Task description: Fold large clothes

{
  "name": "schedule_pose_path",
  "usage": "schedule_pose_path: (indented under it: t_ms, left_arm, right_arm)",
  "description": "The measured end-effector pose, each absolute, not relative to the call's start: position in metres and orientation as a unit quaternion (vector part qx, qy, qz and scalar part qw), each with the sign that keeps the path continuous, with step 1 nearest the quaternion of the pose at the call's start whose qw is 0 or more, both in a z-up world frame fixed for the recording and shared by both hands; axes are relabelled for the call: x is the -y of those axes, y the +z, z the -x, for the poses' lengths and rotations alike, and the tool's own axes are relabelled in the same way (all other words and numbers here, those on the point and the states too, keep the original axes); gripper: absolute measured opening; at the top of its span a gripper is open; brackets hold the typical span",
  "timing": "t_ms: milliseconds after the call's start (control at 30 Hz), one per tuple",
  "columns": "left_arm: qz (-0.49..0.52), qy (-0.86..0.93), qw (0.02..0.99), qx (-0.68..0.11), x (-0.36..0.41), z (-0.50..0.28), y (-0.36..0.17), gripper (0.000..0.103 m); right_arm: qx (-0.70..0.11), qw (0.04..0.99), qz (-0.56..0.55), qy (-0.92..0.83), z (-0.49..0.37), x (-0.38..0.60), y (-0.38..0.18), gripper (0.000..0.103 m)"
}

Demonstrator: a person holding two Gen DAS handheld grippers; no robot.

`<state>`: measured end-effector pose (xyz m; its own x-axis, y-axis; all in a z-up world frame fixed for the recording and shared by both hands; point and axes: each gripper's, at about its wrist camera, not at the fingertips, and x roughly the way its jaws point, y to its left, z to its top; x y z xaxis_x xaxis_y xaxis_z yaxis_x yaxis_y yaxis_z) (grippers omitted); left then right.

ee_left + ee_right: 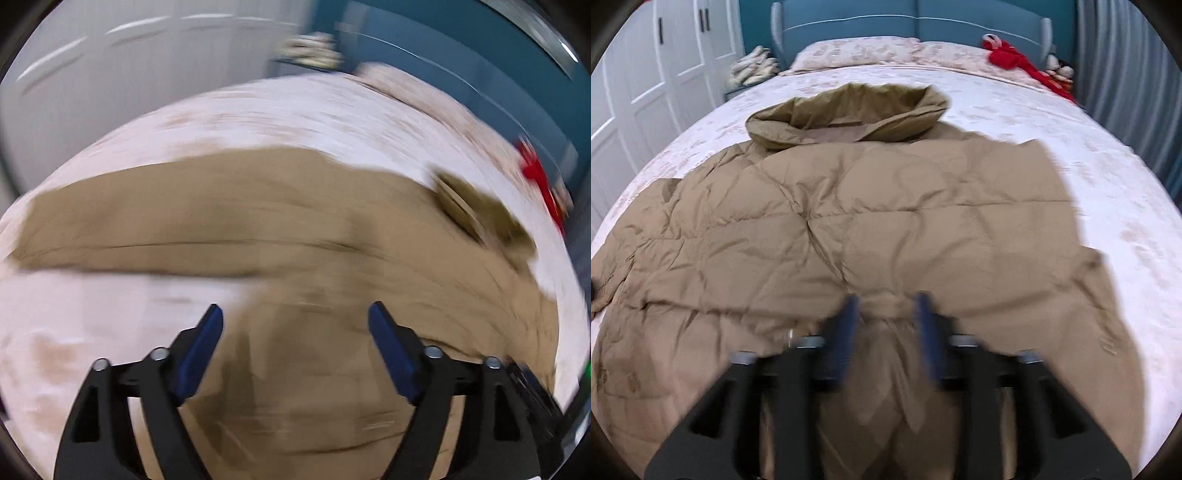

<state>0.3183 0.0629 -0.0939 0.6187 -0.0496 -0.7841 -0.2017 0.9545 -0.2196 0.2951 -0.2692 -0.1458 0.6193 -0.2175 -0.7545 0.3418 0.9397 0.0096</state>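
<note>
A large tan quilted coat (849, 206) lies spread flat on the bed (1108, 206), its hood (849, 110) toward the headboard. My right gripper (888, 297) hovers at the coat's near edge. Its blue fingers (851, 321) stand apart with a bunched fold of tan fabric lying between them, and the pads do not seem to press on it. The left wrist view is blurred by motion. There the coat (258, 206) stretches across the bed, and my left gripper (297, 308) is wide open above it with nothing between its fingers.
The pale patterned bedspread (258, 110) shows around the coat on every side. Pillows (857, 51) and a red cloth item (1015, 59) lie by the blue headboard (916, 29). White wardrobe doors (646, 74) stand to the left, and a curtain (1126, 74) hangs on the right.
</note>
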Motion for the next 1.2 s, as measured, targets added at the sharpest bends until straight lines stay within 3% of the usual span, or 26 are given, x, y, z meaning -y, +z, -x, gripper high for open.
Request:
schedule_pose_path:
  t_ms: [33, 167, 267, 433, 500, 533, 567, 600, 667, 733, 933, 1067, 1200]
  left_arm:
    - [0.162, 0.061, 0.883, -0.436, -0.09, -0.314, -0.093, 0.087]
    - [0.244, 0.164, 0.841, -0.455, -0.223, -0.303, -0.112, 0.087]
    - [0.339, 0.217, 0.804, -0.437, -0.305, -0.291, -0.128, 0.087]
    - [0.372, 0.201, 0.8, -0.425, -0.338, -0.299, -0.135, 0.087]
    - [0.337, 0.202, 0.816, -0.424, -0.331, -0.308, -0.132, 0.083]
    - [0.323, 0.197, 0.822, -0.425, -0.326, -0.313, -0.131, 0.073]
    - [0.306, 0.19, 0.826, -0.434, -0.321, -0.319, -0.131, 0.056]
    - [0.299, 0.19, 0.825, -0.44, -0.323, -0.322, -0.133, 0.05]
    - [0.296, 0.186, 0.825, -0.445, -0.32, -0.328, -0.132, 0.021]
    - [0.294, 0.181, 0.827, -0.443, -0.319, -0.329, -0.126, 0.003]
    - [0.239, 0.111, 0.883, -0.389, -0.266, -0.325, -0.04, 0.001]
    - [0.19, -0.014, 0.921, -0.34, -0.163, -0.328, 0.048, 0.001]
    - [0.146, -0.154, 0.923, -0.322, -0.025, -0.317, 0.1, 0.001]
  right_arm:
    - [-0.392, 0.903, -0.083, -0.156, -0.279, 0.264, -0.134, 0.062]
    - [-0.377, 0.909, -0.103, -0.143, -0.227, 0.24, -0.108, 0.07]
    - [-0.373, 0.909, -0.132, -0.13, -0.195, 0.222, -0.101, 0.072]
    - [-0.385, 0.907, -0.132, -0.106, -0.171, 0.186, -0.099, 0.073]
    - [-0.393, 0.904, -0.14, -0.095, -0.168, 0.175, -0.1, 0.074]
    - [-0.395, 0.903, -0.14, -0.092, -0.166, 0.171, -0.1, 0.074]
    - [-0.396, 0.903, -0.139, -0.09, -0.165, 0.168, -0.1, 0.074]
    - [-0.397, 0.903, -0.137, -0.088, -0.165, 0.165, -0.1, 0.074]
    - [-0.399, 0.904, -0.13, -0.085, -0.163, 0.16, -0.1, 0.074]
    - [-0.404, 0.902, -0.131, -0.08, -0.16, 0.157, -0.1, 0.074]
    - [-0.411, 0.898, -0.146, -0.066, -0.141, 0.158, -0.102, 0.074]
    - [-0.406, 0.897, -0.161, -0.067, -0.127, 0.169, -0.099, 0.074]
    - [-0.397, 0.897, -0.167, -0.098, -0.11, 0.198, -0.092, 0.074]
